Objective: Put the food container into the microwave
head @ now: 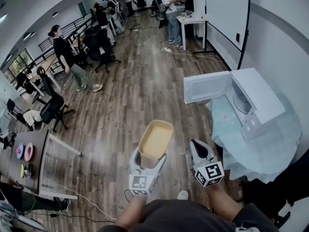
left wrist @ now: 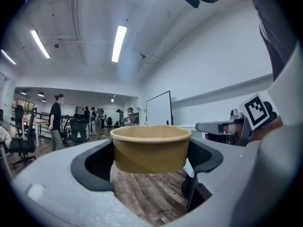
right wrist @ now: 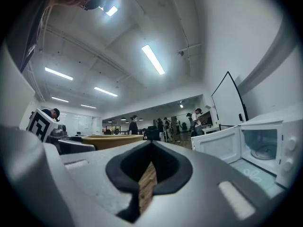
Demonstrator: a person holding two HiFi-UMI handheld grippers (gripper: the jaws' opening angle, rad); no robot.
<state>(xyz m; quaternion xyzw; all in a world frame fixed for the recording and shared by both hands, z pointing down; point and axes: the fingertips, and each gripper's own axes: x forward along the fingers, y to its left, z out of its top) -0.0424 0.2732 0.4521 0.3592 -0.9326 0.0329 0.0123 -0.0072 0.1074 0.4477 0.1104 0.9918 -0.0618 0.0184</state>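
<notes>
A tan, empty food container [head: 155, 139] is held upright in the air by my left gripper [head: 148, 165], whose jaws are shut on its sides; the left gripper view shows the container [left wrist: 150, 148] wedged between the dark pads. My right gripper [head: 200, 151] hangs just right of it, shut with nothing between its jaws [right wrist: 150, 161]. The white microwave [head: 253, 100] stands ahead to the right with its door [head: 206, 87] swung open to the left; its cavity and glass turntable [right wrist: 263, 151] show in the right gripper view. The container [right wrist: 112, 141] appears at the left there.
The microwave sits on a round table with a pale blue cloth [head: 260, 149]. A wooden floor [head: 130, 100] spreads ahead. Office chairs [head: 53, 108], a desk [head: 29, 163] at the left and several people stand farther off. A whiteboard [head: 227, 8] lines the right wall.
</notes>
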